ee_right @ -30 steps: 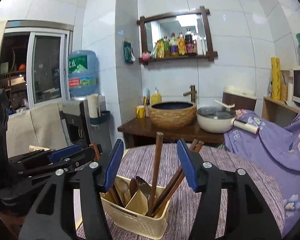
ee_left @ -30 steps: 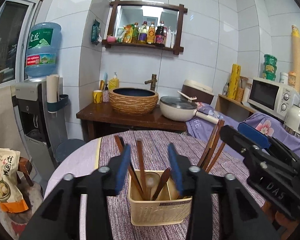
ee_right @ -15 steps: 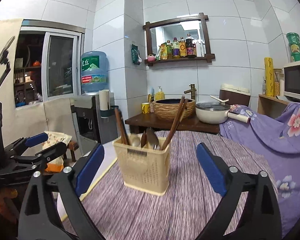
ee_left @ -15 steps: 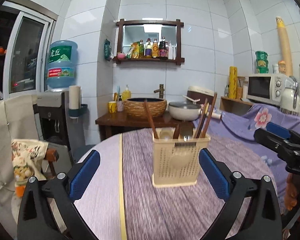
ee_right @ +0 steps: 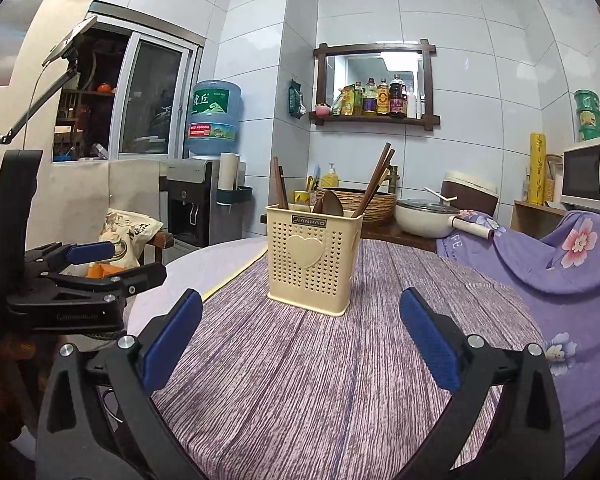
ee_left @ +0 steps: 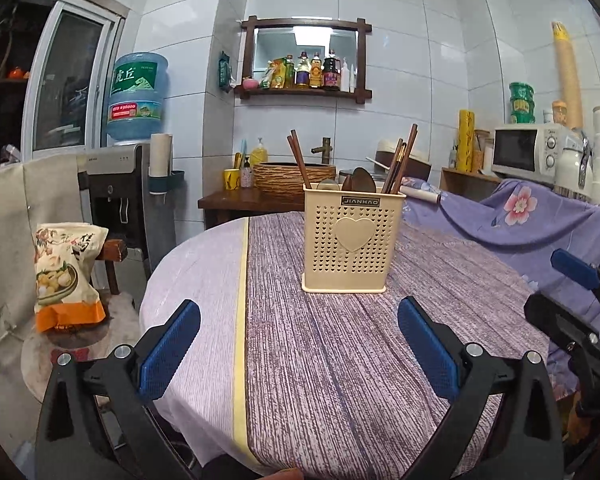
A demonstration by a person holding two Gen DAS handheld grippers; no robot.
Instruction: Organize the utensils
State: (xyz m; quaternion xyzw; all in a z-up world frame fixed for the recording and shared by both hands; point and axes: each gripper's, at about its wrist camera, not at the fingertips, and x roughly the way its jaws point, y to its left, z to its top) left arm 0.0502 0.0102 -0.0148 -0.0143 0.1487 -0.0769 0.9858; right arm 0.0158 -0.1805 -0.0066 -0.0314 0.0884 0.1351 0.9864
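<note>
the utensil holder [ee_left: 353, 240] is standing upright near the middle of the round table [ee_left: 340, 360], on the purple striped cloth, with its heart-marked face turned toward both cameras. chopsticks [ee_left: 400, 164] are leaning out of it at angles, and spoons [ee_left: 358, 180] are showing just above the rim, so the utensils appear to be gathered in the one container already; none is lying loose on the visible cloth. the left gripper [ee_left: 298, 350] is hovering low over the near edge of the table, jaws spread wide with nothing between the blue pads, having just been opening. the right gripper [ee_right: 300, 338] is likewise gaping and empty, its jaws having just been opening too, and it is pointing at the holder from slightly to the right. both tools are sitting well apart from the holder, touching nothing. judged from this layout, the sorting is reading as finished or close to it, and the wide, empty jaws are suiting a release and withdrawal rather than a fresh grasp. the holder's narrow base and the tall leaning chopsticks are suggesting a tipping risk if nudged.
</note>
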